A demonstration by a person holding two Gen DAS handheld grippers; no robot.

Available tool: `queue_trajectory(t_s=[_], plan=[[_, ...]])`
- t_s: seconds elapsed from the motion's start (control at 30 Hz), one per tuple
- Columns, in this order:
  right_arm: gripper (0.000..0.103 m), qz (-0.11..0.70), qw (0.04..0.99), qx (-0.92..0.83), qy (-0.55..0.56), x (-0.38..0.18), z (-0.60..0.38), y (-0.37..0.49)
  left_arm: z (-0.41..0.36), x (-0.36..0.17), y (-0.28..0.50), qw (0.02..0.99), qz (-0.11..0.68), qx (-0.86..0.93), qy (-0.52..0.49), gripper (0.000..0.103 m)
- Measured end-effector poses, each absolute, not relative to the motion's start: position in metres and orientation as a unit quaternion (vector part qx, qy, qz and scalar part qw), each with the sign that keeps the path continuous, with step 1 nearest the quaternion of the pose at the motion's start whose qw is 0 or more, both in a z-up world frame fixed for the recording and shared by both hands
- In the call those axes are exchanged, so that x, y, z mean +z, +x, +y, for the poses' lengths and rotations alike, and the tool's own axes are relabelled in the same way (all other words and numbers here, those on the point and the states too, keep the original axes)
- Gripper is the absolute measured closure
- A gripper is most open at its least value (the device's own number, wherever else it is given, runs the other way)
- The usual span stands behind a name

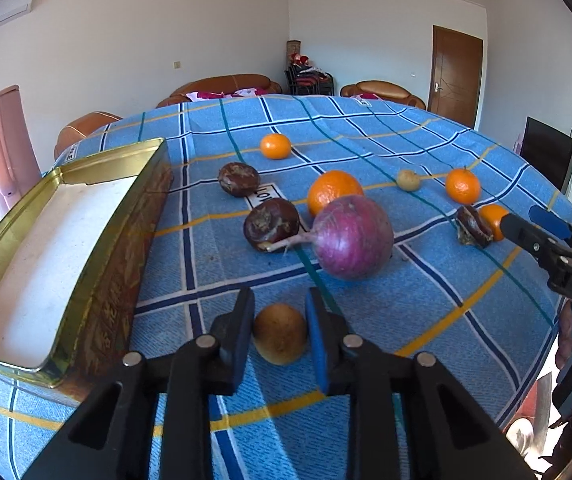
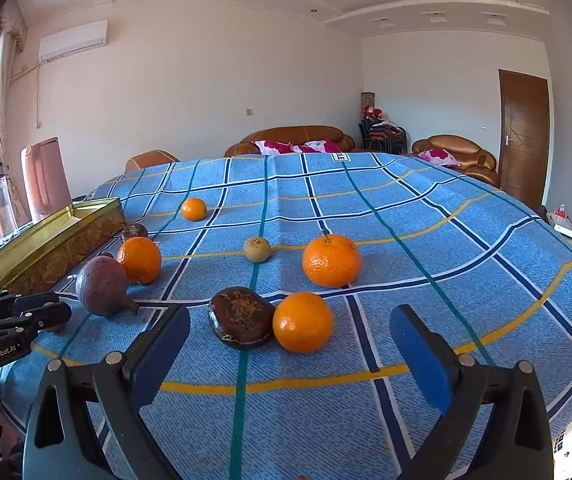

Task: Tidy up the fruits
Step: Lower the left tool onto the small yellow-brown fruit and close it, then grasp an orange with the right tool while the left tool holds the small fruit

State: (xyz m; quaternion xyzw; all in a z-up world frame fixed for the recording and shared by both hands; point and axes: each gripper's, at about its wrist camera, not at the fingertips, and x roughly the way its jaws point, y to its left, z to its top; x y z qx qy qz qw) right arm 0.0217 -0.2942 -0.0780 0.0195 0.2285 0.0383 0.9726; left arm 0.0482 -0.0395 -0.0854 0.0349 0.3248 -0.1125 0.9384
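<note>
Two grippers work over the blue checked tablecloth (image 1: 425,280). At its left edge sits the gold tin (image 1: 98,264). The left gripper (image 1: 280,338) brackets a small brown fruit (image 1: 280,334), fingers just beside it, contact unclear. The purple onion (image 1: 351,236) lies centrally. Rightward, the right gripper (image 2: 289,344) gapes wide, empty, near a dark chestnut-like fruit (image 2: 240,317) touching an orange (image 2: 303,322).
</note>
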Motion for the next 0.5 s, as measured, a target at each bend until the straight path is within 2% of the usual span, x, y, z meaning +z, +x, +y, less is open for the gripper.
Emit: queue_trajectory(t_s=[0.07, 0.17, 0.5], plan=[[0.016, 0.232, 0.972, 0.039, 0.019, -0.079, -0.296, 0.024, -0.038, -0.085, 0.048, 0.939, 0.324, -0.114, 0.034, 0.075], [0.026, 0.236, 0.971, 0.039, 0.023, -0.08, -0.299, 0.026, -0.038, -0.086, 0.048, 0.939, 0.321, -0.116, 0.039, 0.075], [0.039, 0.271, 0.961, 0.035, 0.031, -0.083, -0.311, 0.046, -0.039, -0.086, 0.049, 0.94, 0.319, -0.118, 0.041, 0.075]])
